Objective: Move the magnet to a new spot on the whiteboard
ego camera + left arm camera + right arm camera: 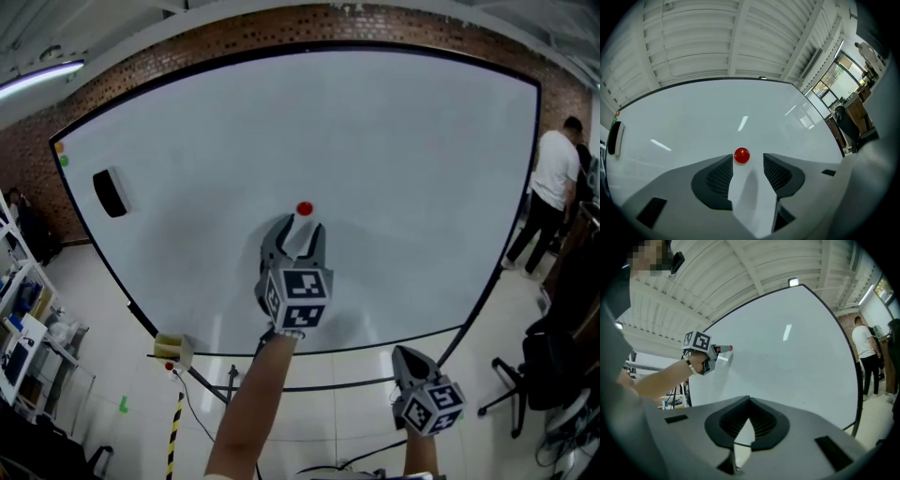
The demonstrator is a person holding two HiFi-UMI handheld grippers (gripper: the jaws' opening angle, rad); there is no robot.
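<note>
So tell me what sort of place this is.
Probably an office or lab workspace: a large whiteboard before a brick wall, cluttered shelves at the left, an office chair at the right.

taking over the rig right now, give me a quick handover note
Left gripper: open, up at the whiteboard. The red magnet sits between its jaw tips, closer to one pad, not clamped.
Right gripper: shut, empty, held low and away from the board.
Magnet: stuck on the board near its middle.
Done: this moment alone does not show whether the magnet is at its new spot or not yet picked.
Left: if not moved, close on it, pull it off and set it on a bare part of the board. If just placed, back the left gripper away.
</note>
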